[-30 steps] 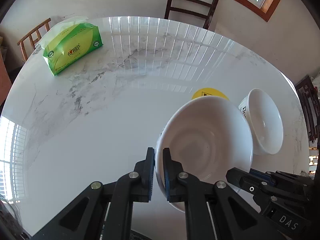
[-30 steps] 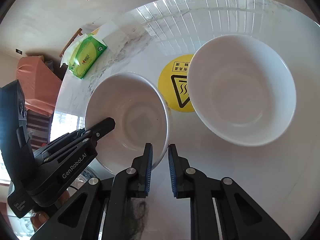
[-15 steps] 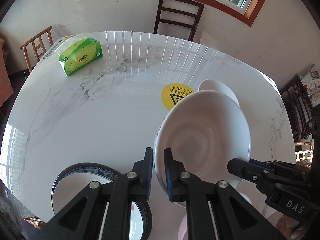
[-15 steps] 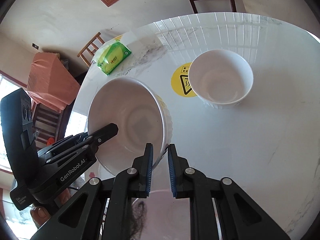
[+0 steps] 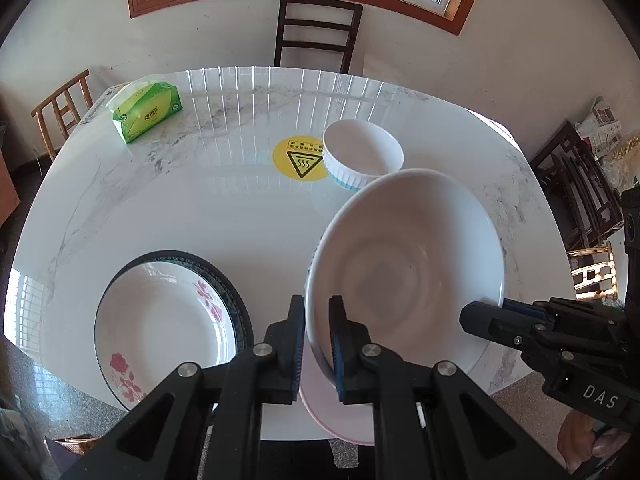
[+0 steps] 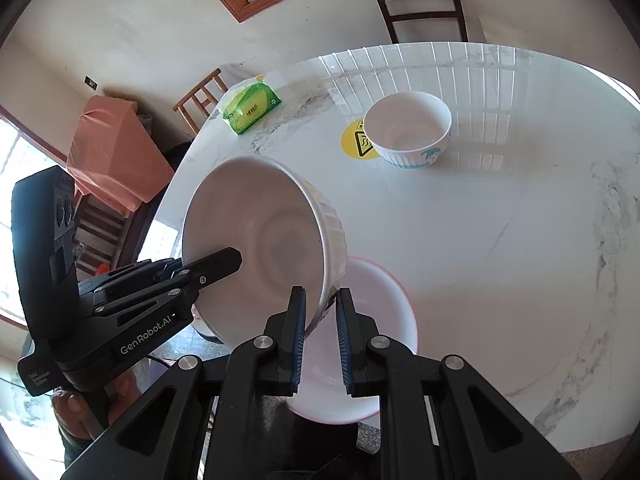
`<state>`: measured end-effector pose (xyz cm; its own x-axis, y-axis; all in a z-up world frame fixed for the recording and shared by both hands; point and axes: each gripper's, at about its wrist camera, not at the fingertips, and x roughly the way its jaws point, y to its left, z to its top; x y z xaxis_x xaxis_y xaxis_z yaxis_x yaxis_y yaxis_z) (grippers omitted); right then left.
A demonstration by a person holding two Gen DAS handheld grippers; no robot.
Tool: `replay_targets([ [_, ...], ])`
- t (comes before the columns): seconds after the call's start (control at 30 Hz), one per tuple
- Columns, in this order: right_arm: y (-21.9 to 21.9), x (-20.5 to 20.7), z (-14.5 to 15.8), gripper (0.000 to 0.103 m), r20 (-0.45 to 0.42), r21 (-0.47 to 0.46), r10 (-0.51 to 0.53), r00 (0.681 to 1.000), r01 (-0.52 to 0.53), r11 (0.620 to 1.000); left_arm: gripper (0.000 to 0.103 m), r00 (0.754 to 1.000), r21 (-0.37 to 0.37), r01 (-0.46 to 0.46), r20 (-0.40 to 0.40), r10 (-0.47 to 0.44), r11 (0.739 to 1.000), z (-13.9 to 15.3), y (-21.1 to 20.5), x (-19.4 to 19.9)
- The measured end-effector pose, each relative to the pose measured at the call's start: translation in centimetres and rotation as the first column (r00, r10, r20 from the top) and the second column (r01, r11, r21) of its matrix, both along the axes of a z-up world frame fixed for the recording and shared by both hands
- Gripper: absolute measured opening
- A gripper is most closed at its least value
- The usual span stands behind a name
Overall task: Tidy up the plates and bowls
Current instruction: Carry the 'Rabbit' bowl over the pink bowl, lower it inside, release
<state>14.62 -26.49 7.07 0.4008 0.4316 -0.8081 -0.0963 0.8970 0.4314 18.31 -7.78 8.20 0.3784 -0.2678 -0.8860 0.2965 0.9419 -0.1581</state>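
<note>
Both grippers hold one large white ribbed bowl point(image 5: 404, 256) point(image 6: 260, 248) above the table's near edge. My left gripper point(image 5: 317, 344) is shut on its left rim. My right gripper point(image 6: 321, 334) is shut on its right rim. Right under the bowl a pink-rimmed white bowl point(image 6: 360, 344) point(image 5: 336, 412) sits on the table. A smaller white bowl point(image 5: 362, 152) point(image 6: 408, 132) with a blue pattern stands far back. A floral plate point(image 5: 164, 324) lies stacked on a dark-rimmed plate point(image 5: 230, 280) at the near left.
A round white marble table point(image 5: 180, 208) carries a yellow hot-surface sticker point(image 5: 298, 158) and a green tissue pack point(image 5: 146, 110) at the back left. Wooden chairs point(image 5: 316, 32) stand around the table. The near table edge lies just below the grippers.
Both grippers lifted the large bowl and drew it back toward the near edge. The stacked plates and the pink-rimmed bowl came into view. The small bowl now lies far off.
</note>
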Motion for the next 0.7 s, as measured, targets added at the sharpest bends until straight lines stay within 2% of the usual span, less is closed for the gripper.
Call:
replay_targets([
  [0.23, -0.8, -2.8, -1.1, 0.015, -0.015, 0.002, 0.0, 1.0, 0.0, 1.0, 0.013, 0.999, 0.01, 0.021, -0.034, -0.021, 1.0, -1.6, -0.7, -2.9],
  [0.7, -0.9, -3.8, -3.6, 0.015, -0.055, 0.0, -0.003, 0.998, 0.003, 1.0, 0.013, 0.997, 0.039, 0.033, -0.072, -0.03, 0.999, -4.3, -1.4, -4.5],
])
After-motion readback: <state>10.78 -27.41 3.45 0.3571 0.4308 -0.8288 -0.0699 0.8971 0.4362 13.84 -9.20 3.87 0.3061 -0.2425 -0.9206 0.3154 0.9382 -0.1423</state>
